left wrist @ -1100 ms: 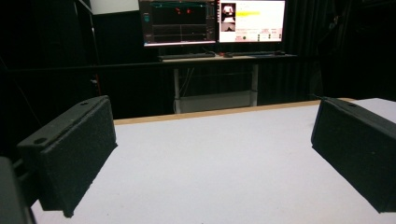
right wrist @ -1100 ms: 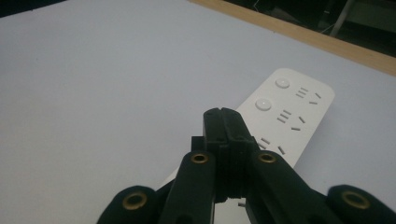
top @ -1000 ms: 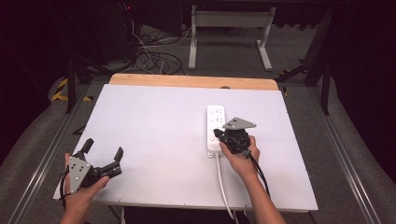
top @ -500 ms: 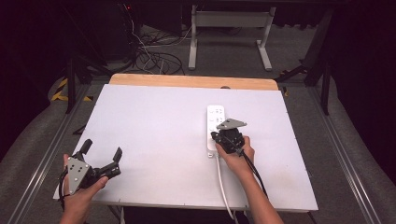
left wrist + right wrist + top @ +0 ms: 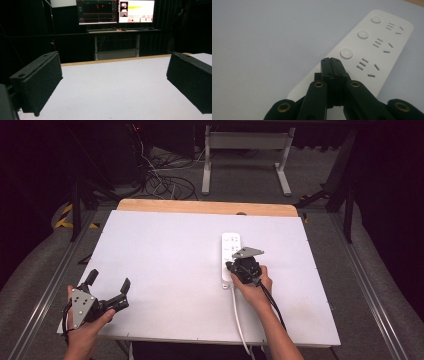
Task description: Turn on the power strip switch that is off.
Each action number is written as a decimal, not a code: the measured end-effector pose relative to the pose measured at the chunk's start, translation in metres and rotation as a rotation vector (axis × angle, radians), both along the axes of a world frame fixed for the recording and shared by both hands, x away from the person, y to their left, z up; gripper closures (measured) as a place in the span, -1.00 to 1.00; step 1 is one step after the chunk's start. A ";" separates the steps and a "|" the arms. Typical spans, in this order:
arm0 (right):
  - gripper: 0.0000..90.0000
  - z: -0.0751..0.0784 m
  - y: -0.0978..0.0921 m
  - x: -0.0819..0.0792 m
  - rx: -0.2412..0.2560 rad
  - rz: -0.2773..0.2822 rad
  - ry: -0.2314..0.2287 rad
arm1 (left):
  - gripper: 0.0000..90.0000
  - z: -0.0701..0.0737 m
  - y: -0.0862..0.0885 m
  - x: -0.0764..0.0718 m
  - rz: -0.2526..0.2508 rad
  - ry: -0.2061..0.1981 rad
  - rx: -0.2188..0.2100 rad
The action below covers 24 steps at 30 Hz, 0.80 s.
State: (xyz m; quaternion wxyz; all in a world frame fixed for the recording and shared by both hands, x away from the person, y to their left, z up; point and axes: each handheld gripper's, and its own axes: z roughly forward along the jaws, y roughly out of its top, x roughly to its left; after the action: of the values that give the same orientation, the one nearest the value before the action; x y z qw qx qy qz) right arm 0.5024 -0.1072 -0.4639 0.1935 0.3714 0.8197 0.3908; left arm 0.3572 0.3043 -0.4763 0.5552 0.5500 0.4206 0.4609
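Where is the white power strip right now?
In the high view the power strip lies right of the table's centre, lengthwise toward the far edge, with the shut right gripper at its near end.

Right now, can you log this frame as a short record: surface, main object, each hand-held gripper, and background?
surface: white table with a wooden far edge
main object: white power strip, three round buttons in a row, cord running off the near edge
right hand-held gripper: jaws shut, tips over the strip's near end, just short of the nearest button
left hand-held gripper: jaws wide open, nothing between them, at the near left corner
background: two lit monitors on a desk
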 end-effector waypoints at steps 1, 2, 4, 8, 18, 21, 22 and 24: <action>1.00 0.000 0.000 0.000 0.002 -0.001 0.003 | -0.99 0.000 0.000 0.000 0.000 0.000 0.001; 1.00 0.000 0.000 0.000 -0.003 -0.011 0.003 | -0.99 0.000 0.000 0.000 0.000 -0.001 -0.001; 1.00 0.000 -0.001 0.001 0.001 -0.016 0.010 | -0.99 0.000 0.000 0.000 0.001 0.000 0.000; 1.00 -0.001 -0.002 0.002 0.007 -0.009 0.010 | -0.99 0.000 0.000 0.000 0.001 0.001 -0.005; 1.00 -0.001 0.002 0.000 -0.020 -0.012 0.007 | -0.99 0.000 0.000 0.000 -0.003 0.002 -0.001; 1.00 -0.001 0.002 0.000 -0.019 -0.012 0.009 | -0.99 0.000 0.000 0.000 -0.003 0.002 0.001; 1.00 -0.001 0.003 0.000 -0.021 -0.013 0.008 | -0.99 0.000 0.000 0.000 -0.003 0.002 0.001; 1.00 -0.001 0.004 -0.001 -0.035 -0.011 -0.002 | -0.99 0.000 0.000 0.000 -0.002 0.000 0.003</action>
State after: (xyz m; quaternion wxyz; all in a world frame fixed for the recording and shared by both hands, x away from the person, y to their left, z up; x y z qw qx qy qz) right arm 0.5016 -0.1031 -0.4648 0.2028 0.3719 0.8243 0.3756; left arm 0.3574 0.3040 -0.4765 0.5548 0.5512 0.4193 0.4612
